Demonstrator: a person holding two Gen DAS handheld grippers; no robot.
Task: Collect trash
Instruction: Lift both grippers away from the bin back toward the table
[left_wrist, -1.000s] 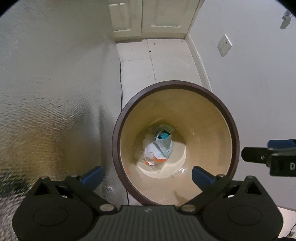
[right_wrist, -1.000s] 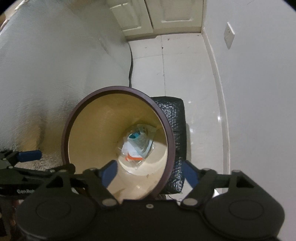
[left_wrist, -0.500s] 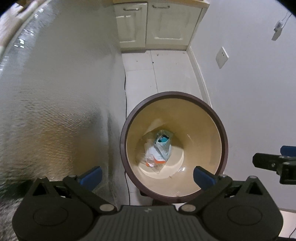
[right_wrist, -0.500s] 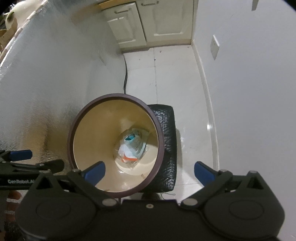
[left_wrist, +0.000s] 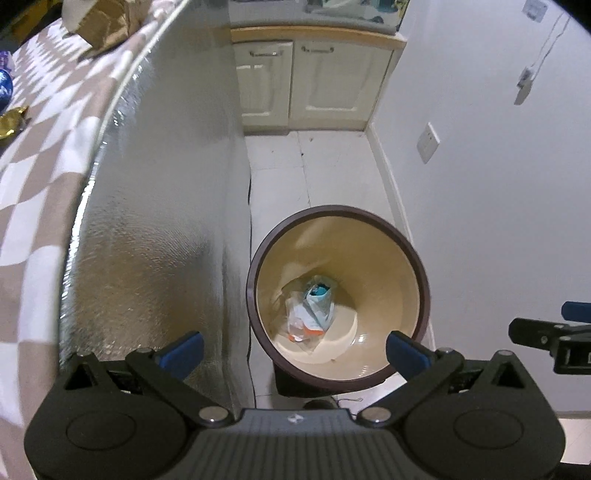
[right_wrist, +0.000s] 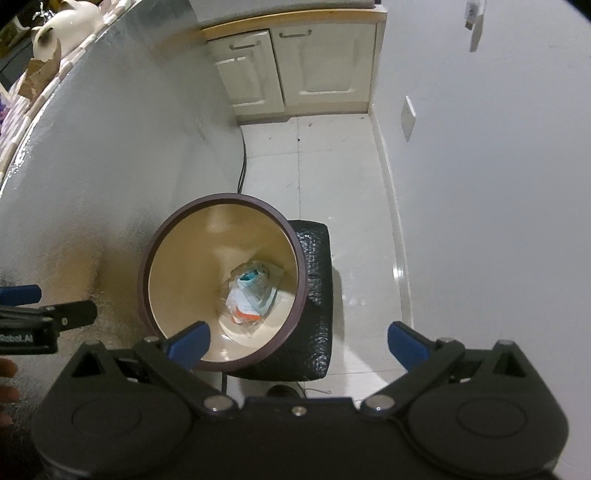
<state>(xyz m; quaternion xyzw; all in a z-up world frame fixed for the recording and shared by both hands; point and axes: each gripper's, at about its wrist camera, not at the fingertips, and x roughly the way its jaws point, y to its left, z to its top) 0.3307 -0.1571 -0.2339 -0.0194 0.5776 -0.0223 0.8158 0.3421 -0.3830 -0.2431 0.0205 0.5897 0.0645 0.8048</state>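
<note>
Pointing steeply downward in the left wrist view, the left gripper (left_wrist: 293, 349) is hanging above a round waste bin (left_wrist: 421, 266), its blue-tipped fingers (left_wrist: 183, 349) spread wide with nothing between them. The bin is showing a dark brown rim and a smooth cream inside, and a crumpled clear plastic wrapper (left_wrist: 310, 314) with teal and orange patches is lying at its bottom. Left of the bin, a silvery, dimpled foil panel (left_wrist: 147, 240) is curving upward to a checked tabletop (left_wrist: 40, 155). Beyond the bin, cream cabinet doors (left_wrist: 306, 85) are standing at the end of a pale tiled floor (left_wrist: 280, 173). The right gripper's tip (left_wrist: 554, 332) is showing to the bin's right.

In the right wrist view, the right gripper (right_wrist: 297, 343) is likewise tilting steeply down, its jaws having just been opening and now spread fully, empty. The bin (right_wrist: 146, 266) is sitting lower left of centre on a black, pebbled-leather stool (right_wrist: 314, 295), the wrapper (right_wrist: 251, 291) inside it. The left gripper's arm (right_wrist: 44, 317) is reaching in left of the bin.
</note>
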